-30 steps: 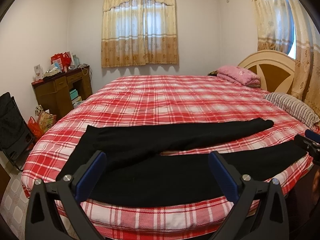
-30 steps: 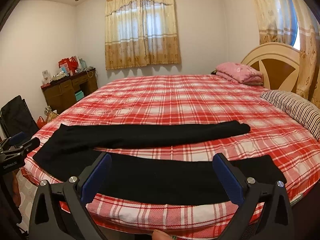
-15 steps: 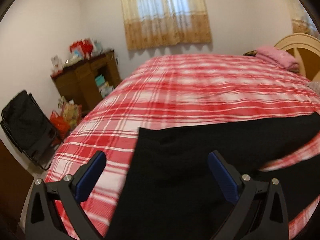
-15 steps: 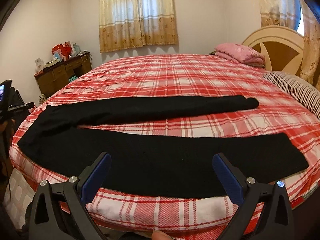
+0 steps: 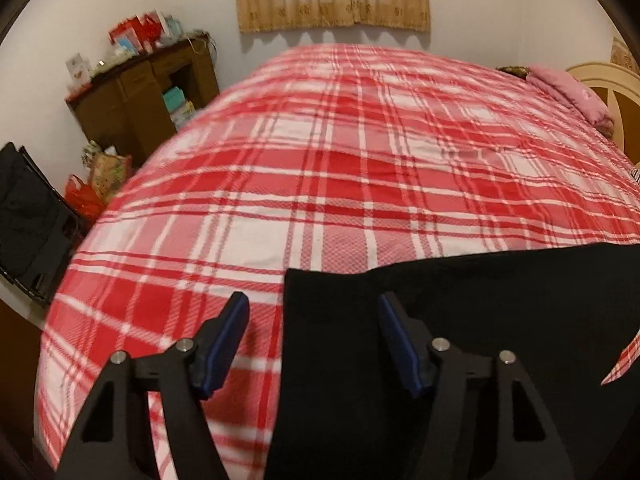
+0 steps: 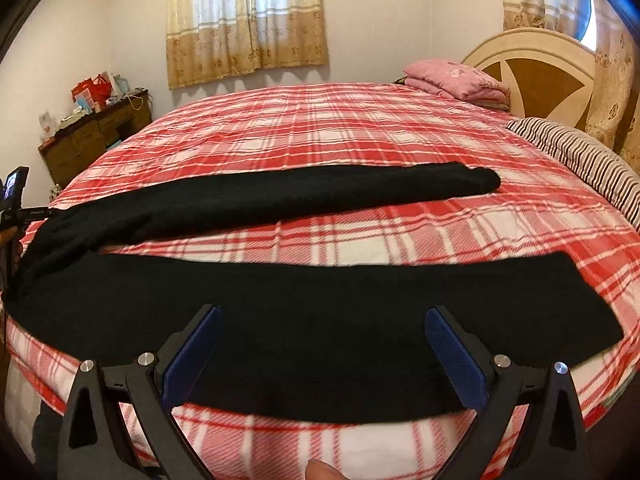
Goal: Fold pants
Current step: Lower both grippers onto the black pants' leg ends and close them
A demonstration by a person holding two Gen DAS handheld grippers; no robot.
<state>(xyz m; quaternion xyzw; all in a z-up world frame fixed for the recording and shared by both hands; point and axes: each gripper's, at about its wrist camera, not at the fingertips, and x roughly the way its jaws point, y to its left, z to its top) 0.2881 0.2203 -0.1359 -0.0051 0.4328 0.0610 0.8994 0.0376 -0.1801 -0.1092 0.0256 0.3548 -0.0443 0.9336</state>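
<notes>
- Bedroom setting: round bed under a red-and-white plaid blanket (image 6: pixel 360 128), pale walls behind.
- Left gripper (image 5: pixel 312 320), black frame with blue pads: jaws have just been closing and stand part-way apart, gripping nothing; the left pad is over plaid, the right pad over black cloth, with the corner edge of the garment between them.
- Right gripper (image 6: pixel 320 328), same build: jaws spread wide and unclenched above the near trouser leg, holding nothing.
- Black fabric pants (image 6: pixel 320 320): laid flat along the near edge of the bed, waist to the left, legs running right; near leg broad and flat, far leg (image 6: pixel 320 192) angled apart from it, plaid showing between them.
- Striped pillow (image 6: pixel 580 156): right side of the bed.
- Folded pink quilt (image 6: pixel 456 76): far right, beside a cream and brown headboard (image 6: pixel 540 64).
- Dark wooden cabinet (image 5: pixel 140 92): far left against the wall, clutter on top.
- Beige patterned curtains (image 6: pixel 248 20): far wall.
</notes>
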